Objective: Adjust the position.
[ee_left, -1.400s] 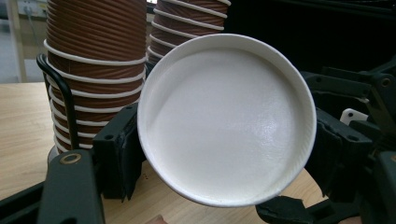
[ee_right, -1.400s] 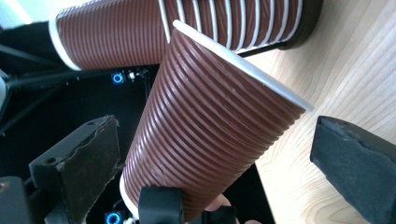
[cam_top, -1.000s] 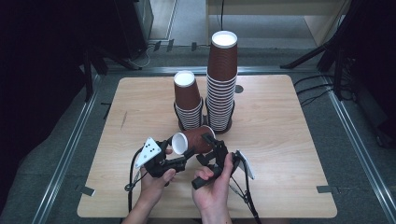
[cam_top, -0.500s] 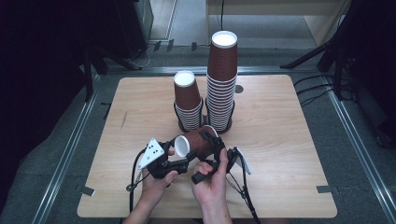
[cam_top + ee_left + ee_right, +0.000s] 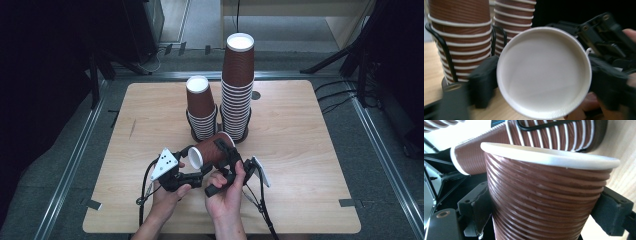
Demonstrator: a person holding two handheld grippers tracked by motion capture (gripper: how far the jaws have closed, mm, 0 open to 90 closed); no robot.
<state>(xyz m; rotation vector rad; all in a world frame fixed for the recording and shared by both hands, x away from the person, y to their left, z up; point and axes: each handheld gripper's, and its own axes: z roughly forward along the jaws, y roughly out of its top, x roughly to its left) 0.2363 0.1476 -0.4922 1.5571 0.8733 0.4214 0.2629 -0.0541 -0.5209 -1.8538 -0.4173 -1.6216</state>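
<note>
**Right gripper clamps a paper cup on its side**

The right gripper (image 5: 226,159) has its jaws closed on the ribbed brown cup (image 5: 211,150), held above the table (image 5: 310,150) near its front edge. The left gripper (image 5: 192,167) faces the cup's white base; I cannot tell its jaw state. Two cup stacks (image 5: 235,90) stand just behind

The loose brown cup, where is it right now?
In the high view the brown cup lies on its side between both grippers, near the table's front middle, just in front of the two cup stacks, white base facing left.
</note>
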